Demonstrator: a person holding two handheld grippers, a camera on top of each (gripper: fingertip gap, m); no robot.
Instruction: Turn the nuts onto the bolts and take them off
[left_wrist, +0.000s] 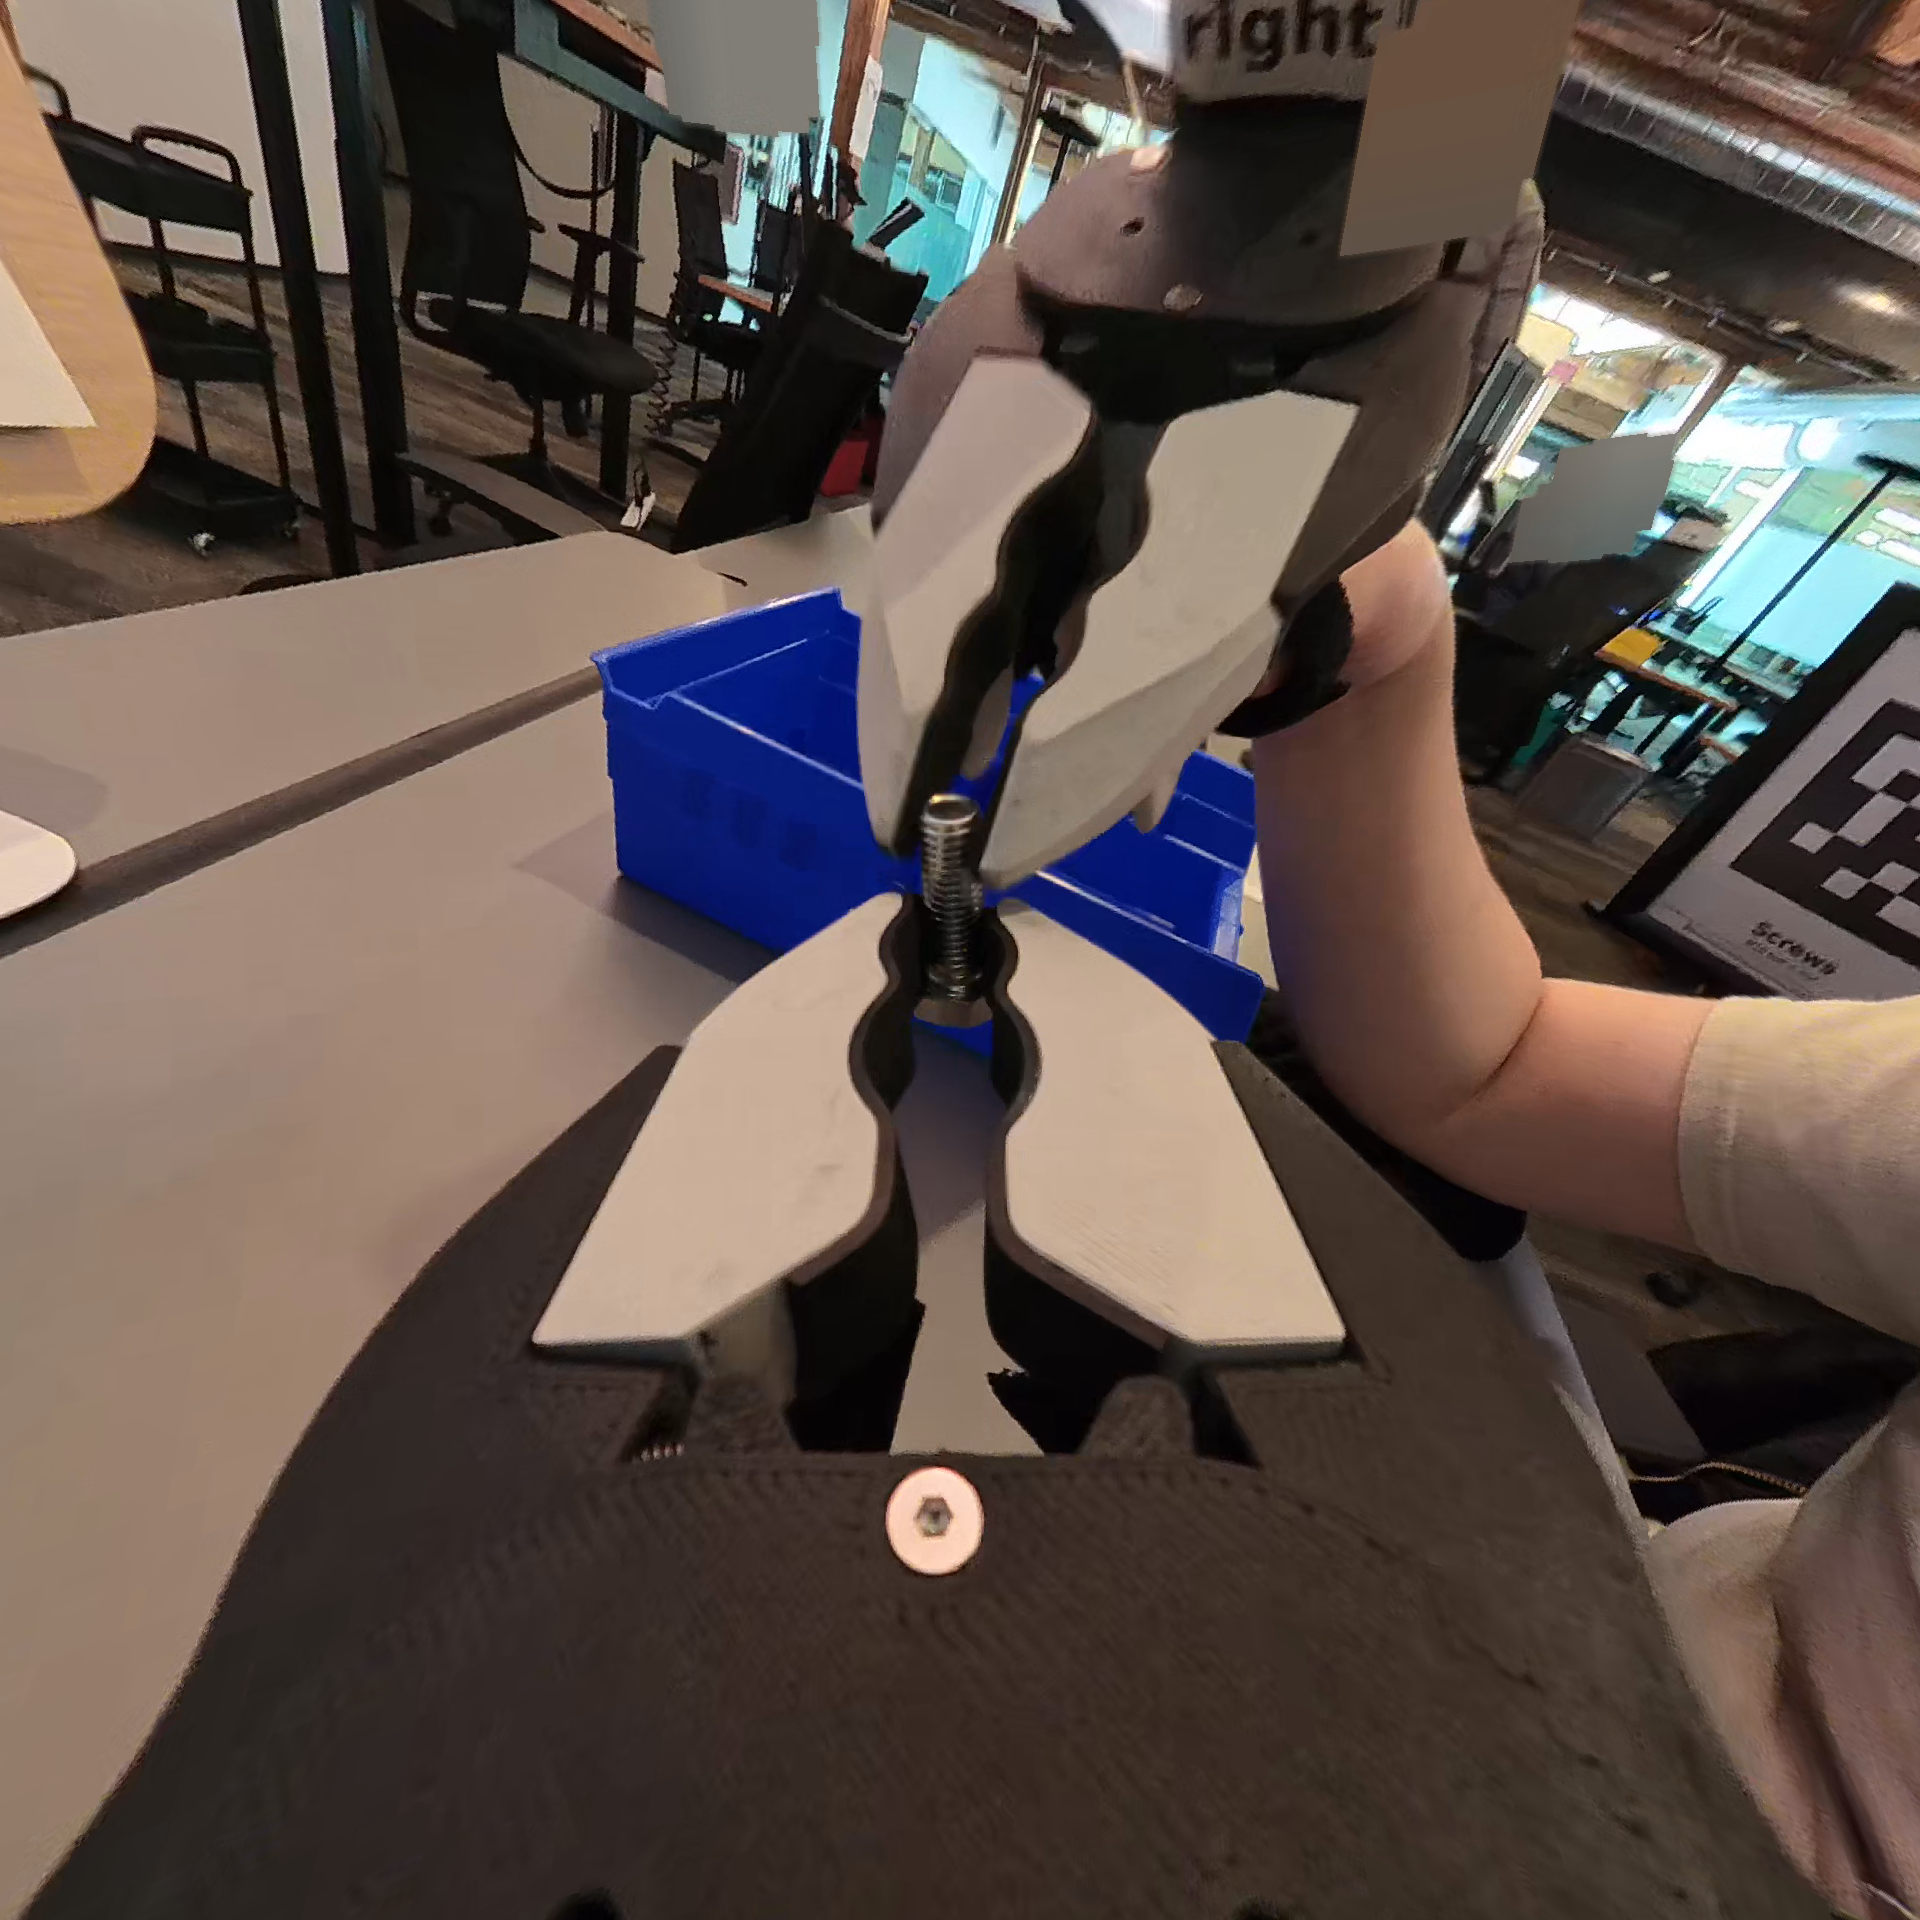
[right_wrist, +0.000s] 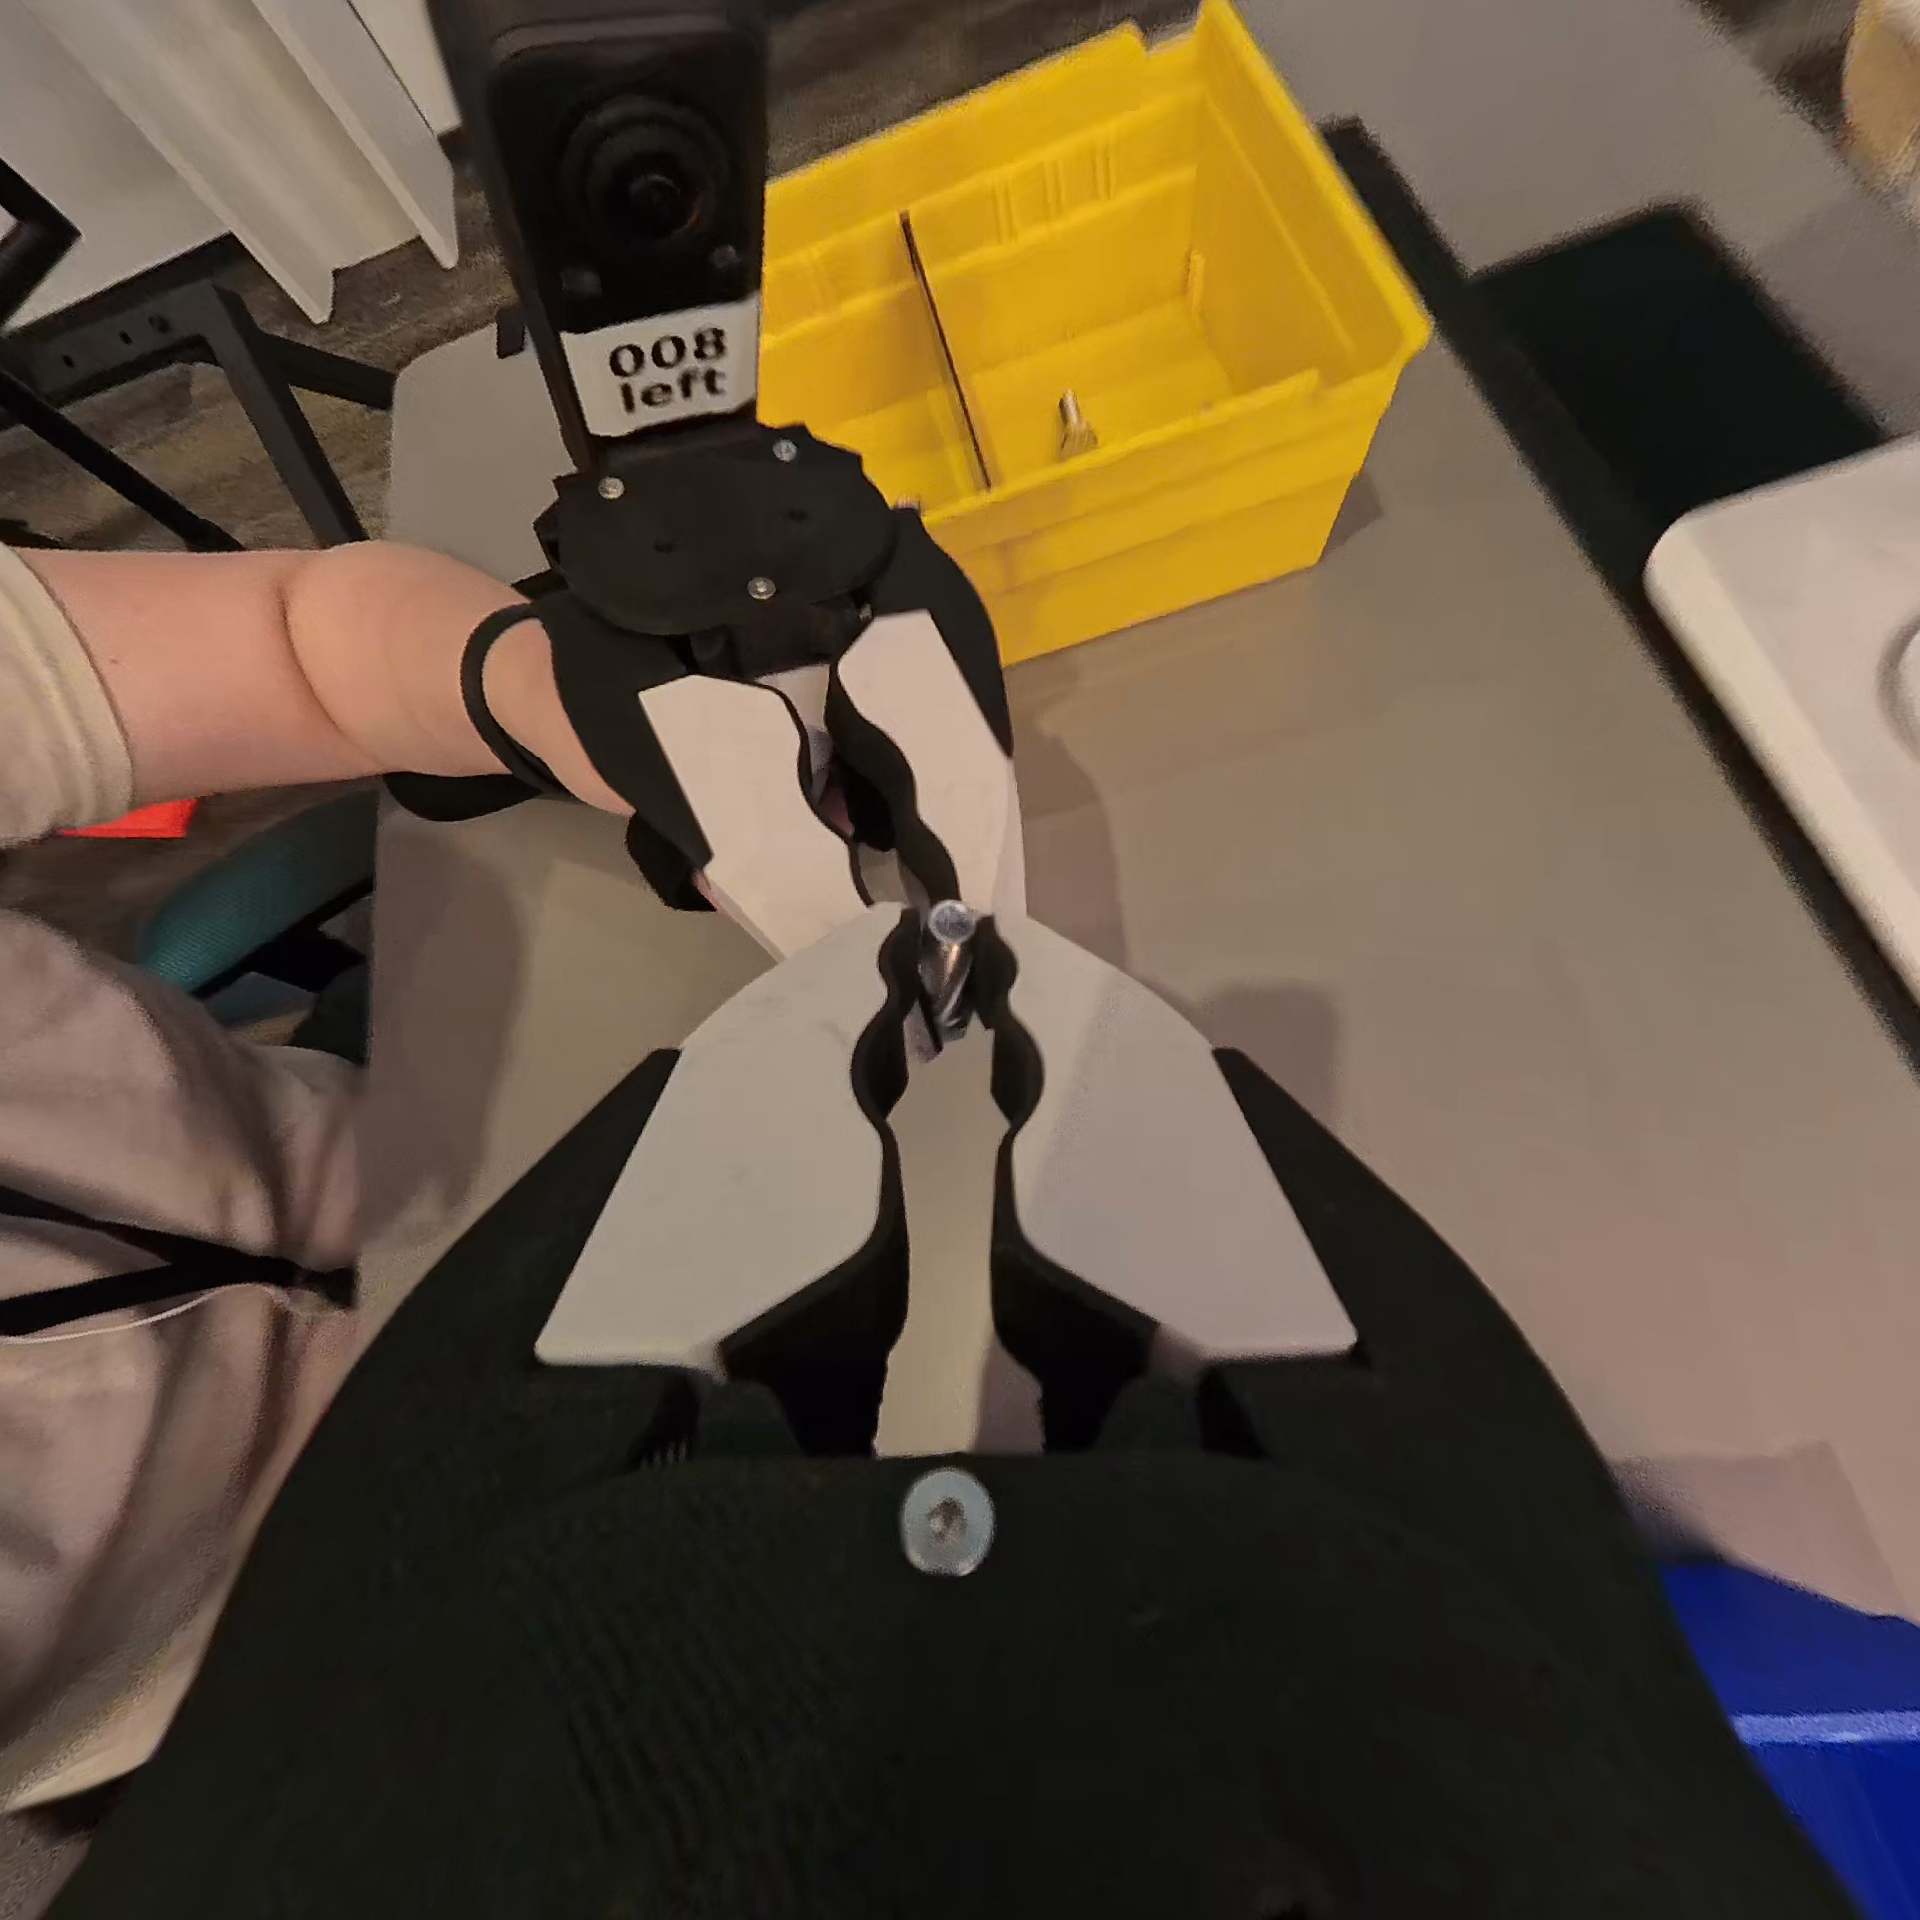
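A white label with black writing sat under the camera of the left gripper (right_wrist: 940, 914), another on the body of the right gripper (left_wrist: 940, 842); a framed board with a black-and-white square pattern (left_wrist: 1829, 831) and a printed caption leaned at the far right of the left wrist view.

The work went on above a grey table (left_wrist: 312, 935) in an open office with black chairs (left_wrist: 520, 312) and desks behind.

In the right wrist view, from the left: a person's forearm (right_wrist: 260, 665), then the left gripper, a yellow bin (right_wrist: 1091, 343) with dividers and one small metal part (right_wrist: 1075, 426) inside, and a white object (right_wrist: 1787, 644) at the right edge. A blue bin (left_wrist: 748, 790) stood behind the meeting fingertips in the left wrist view.

Both grippers were narrowed onto one threaded bolt (left_wrist: 951, 894), held in the air between them. The left clamped its lower end, where a darker piece, perhaps the nut, sat; the right pinched the upper end. Whether the right gripped a nut or the bare thread, I could not tell.
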